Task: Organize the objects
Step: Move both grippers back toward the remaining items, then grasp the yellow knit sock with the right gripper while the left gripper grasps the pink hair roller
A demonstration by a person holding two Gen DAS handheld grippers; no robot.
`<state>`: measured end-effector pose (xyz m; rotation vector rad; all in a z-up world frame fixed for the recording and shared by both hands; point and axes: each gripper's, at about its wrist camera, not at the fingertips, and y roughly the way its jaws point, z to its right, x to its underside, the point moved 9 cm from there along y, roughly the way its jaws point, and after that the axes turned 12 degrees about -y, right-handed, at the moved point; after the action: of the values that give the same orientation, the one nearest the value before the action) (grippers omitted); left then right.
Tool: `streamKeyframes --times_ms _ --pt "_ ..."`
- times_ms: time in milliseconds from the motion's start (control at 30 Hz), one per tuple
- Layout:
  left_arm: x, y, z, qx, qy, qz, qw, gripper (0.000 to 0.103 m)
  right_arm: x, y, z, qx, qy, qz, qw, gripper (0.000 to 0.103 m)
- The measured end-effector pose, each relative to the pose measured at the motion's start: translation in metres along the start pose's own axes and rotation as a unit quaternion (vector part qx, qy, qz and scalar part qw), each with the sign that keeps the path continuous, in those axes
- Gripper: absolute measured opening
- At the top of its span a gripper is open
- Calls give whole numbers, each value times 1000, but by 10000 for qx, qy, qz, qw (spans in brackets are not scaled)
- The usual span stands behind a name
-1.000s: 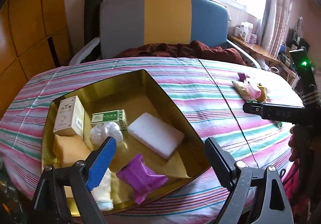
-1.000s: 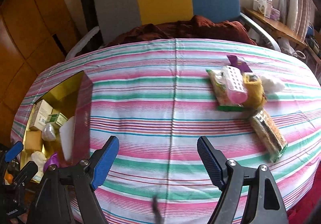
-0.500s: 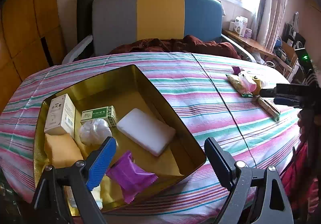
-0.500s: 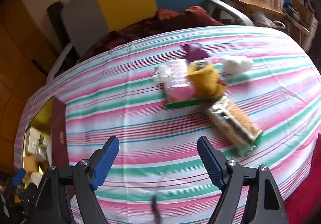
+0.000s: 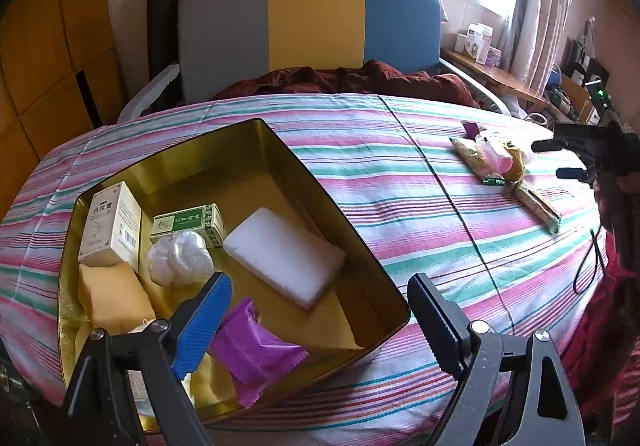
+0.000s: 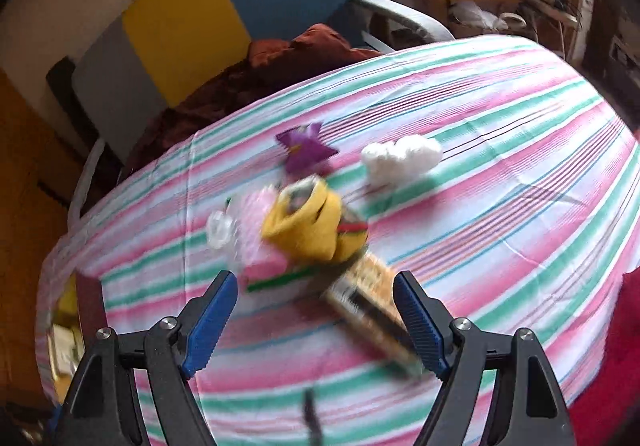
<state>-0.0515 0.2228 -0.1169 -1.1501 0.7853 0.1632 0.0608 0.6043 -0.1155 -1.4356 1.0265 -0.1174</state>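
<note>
Left gripper [image 5: 320, 320] hangs tilted downward, jaws wide apart, nothing between them. Right gripper [image 6: 314, 320] points down too, jaws spread and empty; from the left wrist camera it sits at three o'clock.

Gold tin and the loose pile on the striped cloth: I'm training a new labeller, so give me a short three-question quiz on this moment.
1. True or false: the white foam block lies inside the gold rectangular tin.
2. Which is closest to the right gripper? A. purple star-shaped wrapper B. long brown snack bar in clear wrap C. white cotton wad
3. Fill in: the left gripper hovers over the tin with its jaws ____.

Key: 1 true; 2 B; 3 open, holding nothing.
</note>
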Motion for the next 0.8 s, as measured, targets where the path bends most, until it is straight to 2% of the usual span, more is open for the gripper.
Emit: streamKeyframes --times_ms 167,333,433,700,800 --pt "2 5 2 -43 57 -74 9999 90 -21 25 24 -205 622 -55 9978 82" --pt "-2 8 7 -13 95 -122 9999 90 -26 55 38 -412 991 -271 9939 82" --pt "-3 11 14 14 157 -152 9998 90 -22 71 37 -877 1243 -463 9873 82" --pt "-3 23 42 160 370 -288 9988 90 -19 92 29 -1627 1609 -742 9706 82" --pt "-4 26 52 232 465 -314 9982 90 -22 93 22 -1677 1427 -690 9730 74"
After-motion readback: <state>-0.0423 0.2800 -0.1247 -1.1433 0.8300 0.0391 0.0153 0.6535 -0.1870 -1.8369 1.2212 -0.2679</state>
